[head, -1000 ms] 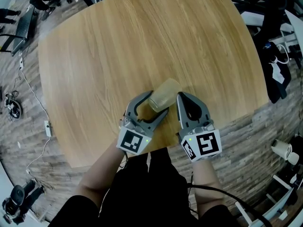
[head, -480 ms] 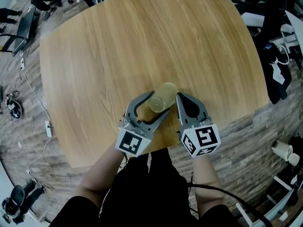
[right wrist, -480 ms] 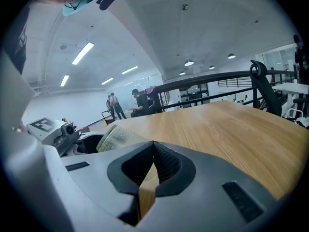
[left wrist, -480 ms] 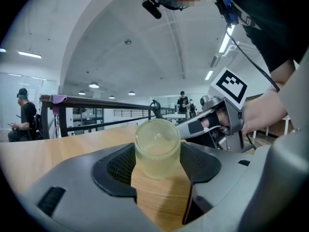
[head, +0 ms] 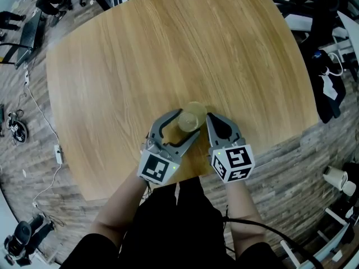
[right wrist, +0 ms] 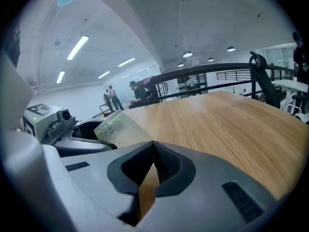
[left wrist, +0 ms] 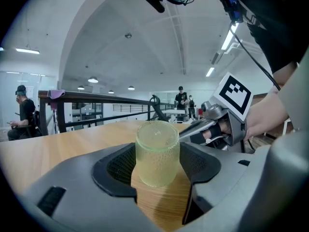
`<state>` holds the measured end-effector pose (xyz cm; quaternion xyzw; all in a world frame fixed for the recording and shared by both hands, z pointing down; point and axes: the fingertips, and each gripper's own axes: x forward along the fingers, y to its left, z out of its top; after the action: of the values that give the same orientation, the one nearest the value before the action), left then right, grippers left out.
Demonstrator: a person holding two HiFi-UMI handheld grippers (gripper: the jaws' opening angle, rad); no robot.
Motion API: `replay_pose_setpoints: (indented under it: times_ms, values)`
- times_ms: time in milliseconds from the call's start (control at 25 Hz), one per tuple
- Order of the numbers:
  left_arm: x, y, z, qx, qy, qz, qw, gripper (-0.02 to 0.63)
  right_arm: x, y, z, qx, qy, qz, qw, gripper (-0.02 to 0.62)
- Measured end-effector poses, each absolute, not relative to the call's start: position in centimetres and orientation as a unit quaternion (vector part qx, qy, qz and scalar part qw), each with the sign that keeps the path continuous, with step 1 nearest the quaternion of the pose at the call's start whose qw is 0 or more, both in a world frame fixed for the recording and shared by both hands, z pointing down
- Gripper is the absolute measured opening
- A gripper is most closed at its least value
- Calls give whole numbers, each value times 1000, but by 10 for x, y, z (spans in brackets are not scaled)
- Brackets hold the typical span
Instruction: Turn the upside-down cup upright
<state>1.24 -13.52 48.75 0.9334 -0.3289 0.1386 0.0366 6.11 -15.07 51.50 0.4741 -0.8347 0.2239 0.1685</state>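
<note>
A frosted, yellowish cup (head: 192, 115) stands upright between the fingers of my left gripper (head: 188, 123) on the round wooden table (head: 168, 49). In the left gripper view the cup (left wrist: 157, 149) fills the gap and both pads press its sides, so the left gripper (left wrist: 157, 167) is shut on it. Whether its top is the rim or the base I cannot tell. My right gripper (head: 208, 118) is shut with nothing in it, its tip right against the cup's right side (left wrist: 193, 128). In the right gripper view the cup (right wrist: 120, 129) shows just left of the closed right gripper (right wrist: 152, 158).
The table's near edge (head: 185, 178) runs just under both grippers, against the person's body. Dark bags and cables (head: 328, 88) lie on the floor to the right, with paper cups (head: 336, 177) lower right. People stand far off in both gripper views.
The cup has swung from tilted, its top leaning away, to upright in the left gripper. The right gripper has sunk beside it. The left gripper has stayed put.
</note>
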Motion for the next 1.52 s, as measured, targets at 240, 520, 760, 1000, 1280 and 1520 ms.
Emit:
replay_pose_setpoints:
  times_ms: [240, 520, 760, 1000, 1280, 1520]
  values:
    - [20, -137, 494, 932, -328, 145, 44, 287, 61, -148, 532, 474, -828, 235, 184, 15]
    - [21, -136, 500, 933, -329, 139, 38, 279, 64, -152, 526, 480, -831, 216, 179, 15]
    - [20, -133, 509, 937, -317, 142, 40, 278, 63, -155, 510, 490, -836, 190, 158, 15]
    - [21, -130, 518, 935, -316, 159, 39, 279, 60, -152, 510, 489, -838, 183, 159, 15]
    - [21, -127, 522, 933, -321, 159, 32, 279, 59, -149, 511, 493, -835, 186, 157, 15]
    - [12, -121, 517, 933, -329, 145, 28, 279, 56, -146, 503, 504, -832, 176, 154, 15]
